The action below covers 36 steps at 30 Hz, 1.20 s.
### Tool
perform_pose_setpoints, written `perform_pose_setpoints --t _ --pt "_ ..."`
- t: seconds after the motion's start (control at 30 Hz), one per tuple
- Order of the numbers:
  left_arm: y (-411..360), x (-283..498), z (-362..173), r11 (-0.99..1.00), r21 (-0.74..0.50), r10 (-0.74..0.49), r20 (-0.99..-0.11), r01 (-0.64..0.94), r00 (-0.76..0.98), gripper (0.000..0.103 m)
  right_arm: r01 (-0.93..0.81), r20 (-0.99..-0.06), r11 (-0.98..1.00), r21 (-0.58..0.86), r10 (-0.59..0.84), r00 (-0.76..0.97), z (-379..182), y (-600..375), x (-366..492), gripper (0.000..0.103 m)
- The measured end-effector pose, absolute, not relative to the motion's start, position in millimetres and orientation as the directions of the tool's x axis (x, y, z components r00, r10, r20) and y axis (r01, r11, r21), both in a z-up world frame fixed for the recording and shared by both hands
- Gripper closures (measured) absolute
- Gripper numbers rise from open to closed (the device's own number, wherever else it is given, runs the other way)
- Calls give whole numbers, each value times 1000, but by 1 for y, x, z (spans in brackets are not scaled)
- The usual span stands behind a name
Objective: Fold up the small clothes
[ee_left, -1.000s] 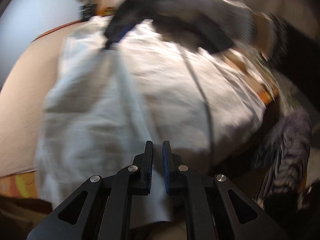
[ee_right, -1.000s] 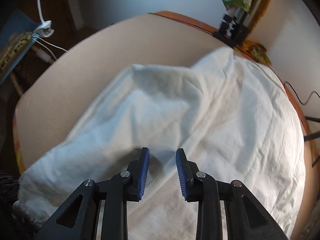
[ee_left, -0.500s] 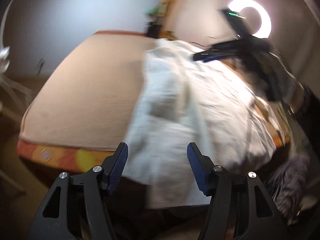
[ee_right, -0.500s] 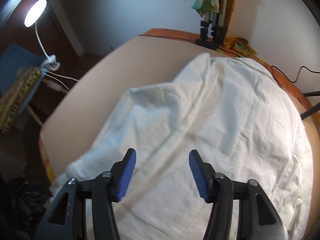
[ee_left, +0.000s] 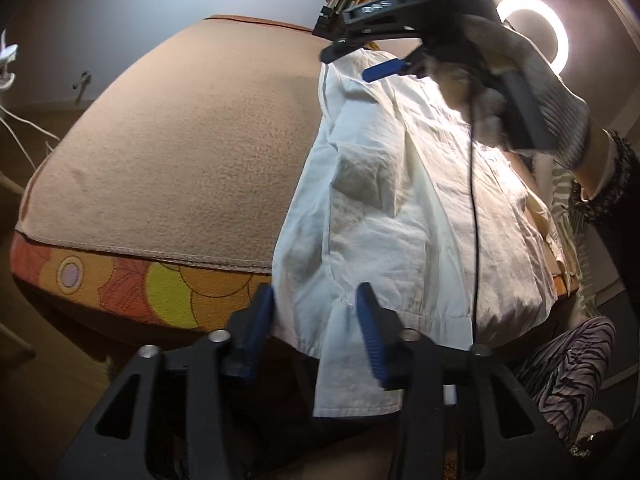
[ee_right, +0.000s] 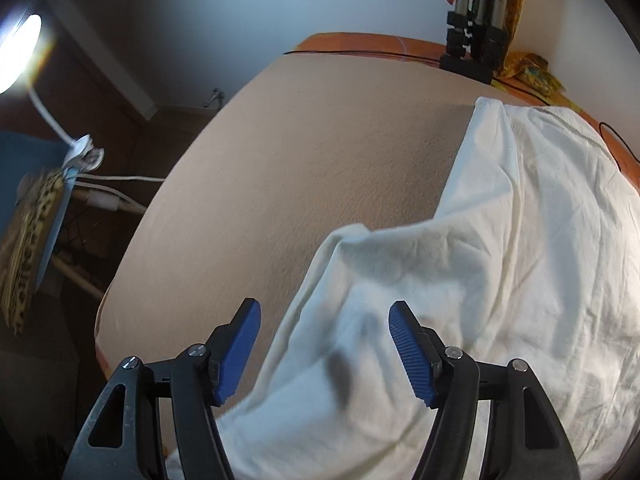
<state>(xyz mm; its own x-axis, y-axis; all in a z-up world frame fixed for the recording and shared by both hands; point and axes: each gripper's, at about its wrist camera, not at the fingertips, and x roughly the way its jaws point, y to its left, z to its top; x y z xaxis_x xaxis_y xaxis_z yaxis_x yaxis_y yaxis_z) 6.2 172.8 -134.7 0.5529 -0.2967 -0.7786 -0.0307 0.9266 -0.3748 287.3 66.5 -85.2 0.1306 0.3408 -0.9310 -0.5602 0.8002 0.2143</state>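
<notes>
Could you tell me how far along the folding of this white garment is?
Early to midway, at a guess. Done: one side of the white garment already lies doubled over on the beige cover. In hand: nothing; the left claw and right claw are both open above it. Left: further folds and tidying the edge hanging off the table.

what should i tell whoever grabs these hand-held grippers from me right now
Left hand-held gripper: open, holding nothing, at the white garment's hem, which overhangs the near edge of the table.
Right hand-held gripper: open, empty, above the garment's left edge.
Garment: spread on the table's right side, wrinkled, one flap lying loosely over it.
Done: no tidy fold visible.
Left: grasp an edge, fold it over, flatten.
</notes>
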Motion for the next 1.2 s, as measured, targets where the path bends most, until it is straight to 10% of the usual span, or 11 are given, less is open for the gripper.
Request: perform_pose_setpoints --t 0.07,0.37,0.57,0.73,1.2 --pt "168 9 -136 914 -407 -334 -770 -14 544 91 -544 -940 816 197 315 133 -91 75 294 34" --pt "147 5 -124 902 -422 -396 -720 93 570 99 -554 -967 826 104 214 137 -114 94 298 35" --pt "131 3 -111 904 -397 -409 -700 158 585 100 -573 -967 819 16 159 201 -114 92 296 75" --pt "129 2 -104 898 -404 -422 -679 173 601 100 -536 -948 832 145 272 165 -106 68 304 96" --pt "61 11 -80 851 -376 -524 -646 366 555 100 -450 -776 774 445 584 237 -59 -57 302 101"
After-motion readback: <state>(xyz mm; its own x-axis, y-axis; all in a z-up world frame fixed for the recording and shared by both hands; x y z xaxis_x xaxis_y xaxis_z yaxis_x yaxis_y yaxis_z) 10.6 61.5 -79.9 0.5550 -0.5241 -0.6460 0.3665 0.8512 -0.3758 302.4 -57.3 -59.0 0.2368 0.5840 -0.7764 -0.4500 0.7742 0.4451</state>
